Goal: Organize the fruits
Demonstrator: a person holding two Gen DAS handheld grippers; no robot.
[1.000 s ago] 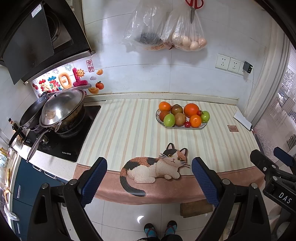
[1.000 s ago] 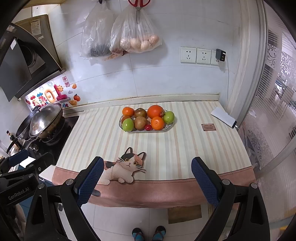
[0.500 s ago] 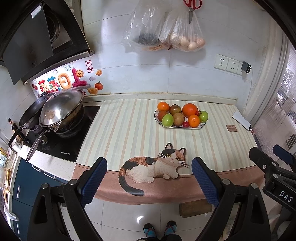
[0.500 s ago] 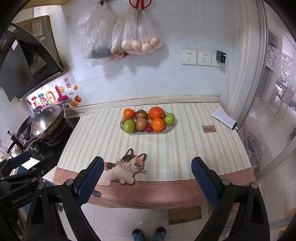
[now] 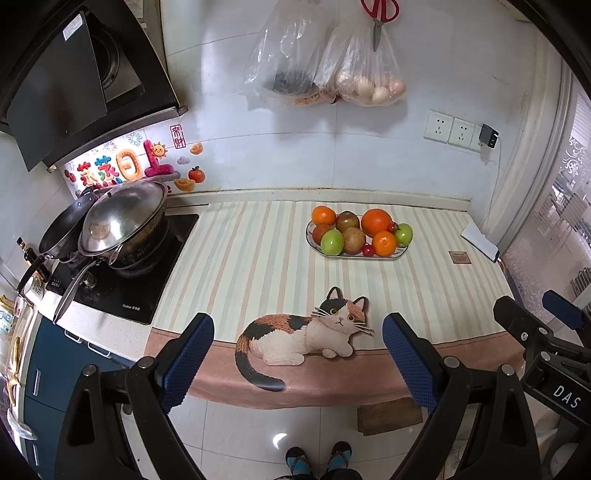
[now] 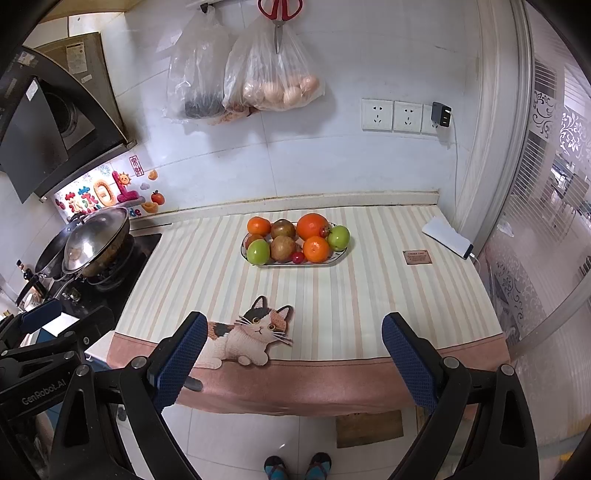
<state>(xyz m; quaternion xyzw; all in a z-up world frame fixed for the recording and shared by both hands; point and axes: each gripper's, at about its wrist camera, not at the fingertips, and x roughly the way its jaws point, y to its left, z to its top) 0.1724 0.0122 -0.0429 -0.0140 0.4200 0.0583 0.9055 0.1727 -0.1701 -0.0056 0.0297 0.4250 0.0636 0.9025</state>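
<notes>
An oval plate (image 5: 400,254) (image 6: 341,253) stands near the back of the striped counter cloth, piled with several fruits: oranges (image 5: 376,221) (image 6: 312,226), green apples (image 5: 331,242) (image 6: 258,252), brownish fruits (image 5: 354,240) (image 6: 282,248) and small red ones (image 5: 368,250). My left gripper (image 5: 298,350) hangs open in front of the counter edge, well short of the plate, nothing between its blue pads. My right gripper (image 6: 293,349) is likewise open and empty, off the counter's front edge. Each gripper shows at the other view's side.
A cat picture (image 5: 306,332) marks the cloth's front. A lidded wok (image 5: 123,218) sits on the stove at left. Bags with eggs (image 5: 369,85) and scissors (image 5: 378,13) hang on the wall. A white block (image 6: 447,236) and small brown card (image 6: 417,257) lie right. A person's feet (image 5: 317,458) stand below.
Both views have shifted only slightly; the plate sits a touch lower left in the left view. Both grippers stay open and empty.
</notes>
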